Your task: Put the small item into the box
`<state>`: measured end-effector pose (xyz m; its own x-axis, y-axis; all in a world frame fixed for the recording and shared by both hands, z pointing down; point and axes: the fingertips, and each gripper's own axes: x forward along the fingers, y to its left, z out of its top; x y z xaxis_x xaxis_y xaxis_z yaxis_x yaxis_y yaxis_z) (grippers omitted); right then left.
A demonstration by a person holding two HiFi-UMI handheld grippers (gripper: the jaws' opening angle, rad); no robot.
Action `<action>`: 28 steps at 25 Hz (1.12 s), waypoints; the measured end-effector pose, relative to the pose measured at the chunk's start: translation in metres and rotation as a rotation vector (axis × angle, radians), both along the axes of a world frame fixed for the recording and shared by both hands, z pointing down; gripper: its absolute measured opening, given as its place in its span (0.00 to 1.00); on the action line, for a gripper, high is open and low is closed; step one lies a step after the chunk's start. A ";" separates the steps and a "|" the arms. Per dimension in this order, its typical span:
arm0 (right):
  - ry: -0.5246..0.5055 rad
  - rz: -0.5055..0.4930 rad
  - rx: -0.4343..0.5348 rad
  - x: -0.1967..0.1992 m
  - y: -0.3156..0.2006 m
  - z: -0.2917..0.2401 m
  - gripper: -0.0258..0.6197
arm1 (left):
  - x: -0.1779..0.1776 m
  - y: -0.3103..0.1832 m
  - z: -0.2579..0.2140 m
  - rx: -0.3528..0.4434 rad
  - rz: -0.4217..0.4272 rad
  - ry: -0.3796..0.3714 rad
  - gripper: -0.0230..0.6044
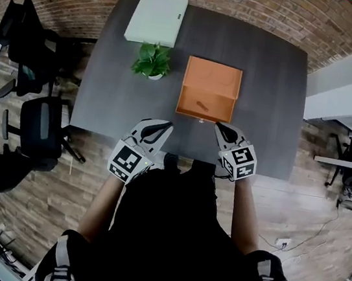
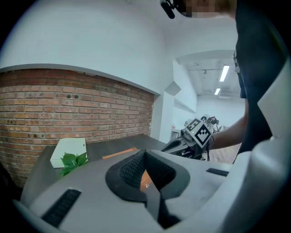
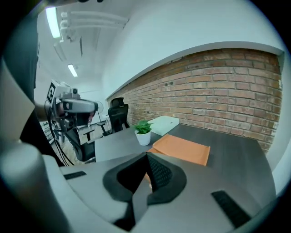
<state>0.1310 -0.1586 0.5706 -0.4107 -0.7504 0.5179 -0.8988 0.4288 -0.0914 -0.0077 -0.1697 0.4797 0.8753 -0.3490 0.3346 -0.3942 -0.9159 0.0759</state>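
Observation:
An open orange box point(image 1: 210, 89) lies on the dark table point(image 1: 122, 102), its lid tilted back. A small dark item point(image 1: 202, 106) rests on the box's floor near its front wall. My left gripper point(image 1: 158, 127) hovers at the table's front edge, left of the box, jaws shut on nothing. At the box's front right corner my right gripper point(image 1: 224, 132) is also shut and empty. In the left gripper view the closed jaws point(image 2: 145, 154) hide most of the box point(image 2: 119, 154). The right gripper view shows the box point(image 3: 182, 149) beyond its closed jaws point(image 3: 148, 157).
A potted plant point(image 1: 152, 61) stands left of the box, with a flat white case point(image 1: 157, 18) behind it at the table's far edge. Black office chairs point(image 1: 40, 129) stand on the wooden floor to the left. A brick wall runs behind the table.

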 end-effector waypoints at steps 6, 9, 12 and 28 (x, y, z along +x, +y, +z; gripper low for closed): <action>-0.030 -0.005 0.038 -0.019 0.012 -0.019 0.08 | -0.016 -0.010 0.005 -0.024 -0.030 0.012 0.07; -0.045 0.002 0.062 -0.019 0.016 -0.027 0.08 | -0.017 -0.012 0.007 -0.032 -0.029 0.016 0.07; -0.034 0.010 0.076 -0.016 0.021 -0.034 0.08 | -0.011 -0.009 0.008 -0.034 -0.013 0.028 0.07; 0.038 -0.017 0.184 -0.028 0.026 -0.091 0.08 | -0.006 -0.004 0.002 -0.030 0.027 0.060 0.07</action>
